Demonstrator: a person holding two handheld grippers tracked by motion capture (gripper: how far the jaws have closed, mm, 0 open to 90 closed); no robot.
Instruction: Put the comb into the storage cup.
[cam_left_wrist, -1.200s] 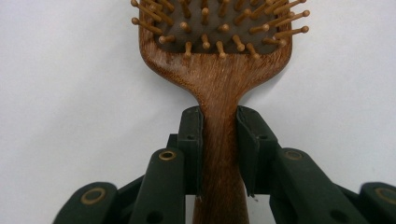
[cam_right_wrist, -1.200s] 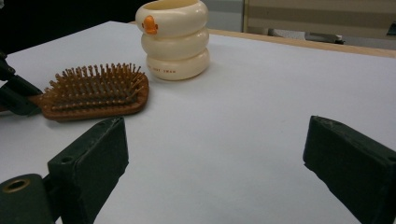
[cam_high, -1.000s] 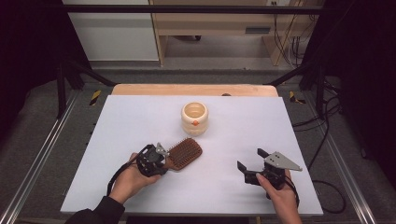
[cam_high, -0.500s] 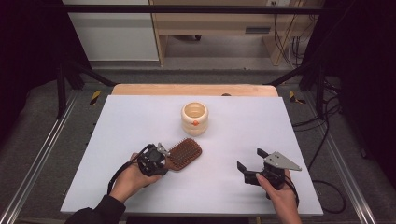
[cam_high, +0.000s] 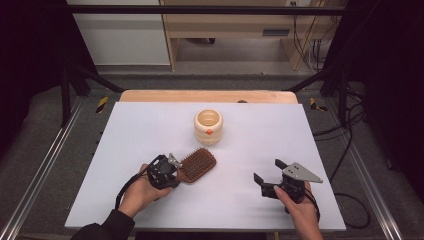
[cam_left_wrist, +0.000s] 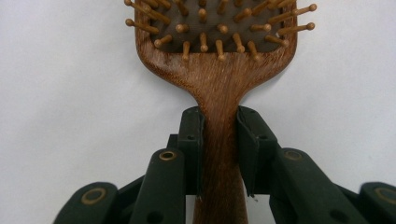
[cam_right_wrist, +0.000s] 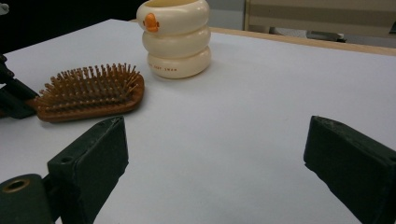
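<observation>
From the high view, we see a white worktop (cam_high: 150, 130) with two things on it. A brown wooden hairbrush (cam_high: 197, 164) lies a little left of the middle, bristles up. Behind it stands a cream cup (cam_high: 208, 127) made of round rings, with a small orange mark on its side. The brush and the cup are near each other but not touching. The left gripper (cam_high: 170, 169) is at the brush's handle end. The right gripper (cam_high: 267, 172) sits well apart on the right side of the worktop, holding nothing.

In the left gripper view, we look right down the brush. The two black fingers (cam_left_wrist: 192, 140) press on both sides of the thin wooden handle, just below the wide head. So the left fingers are closed on the hairbrush (cam_left_wrist: 219, 79). The brush seems to lie flat on the worktop, though we cannot be sure from this close.

In the right gripper view, the fingers (cam_right_wrist: 93, 154) stand wide open with only bare worktop between them. Far off we see the hairbrush (cam_right_wrist: 88, 91) and the cream cup (cam_right_wrist: 176, 37) behind it.

We think the step in hand is the grab: the brush is caught but not yet lifted. The next move may be to lift it and carry it, maybe toward the cup. That needs a tight, steady hold, because the heavy head sticks out far past the fingers and could tip down.
</observation>
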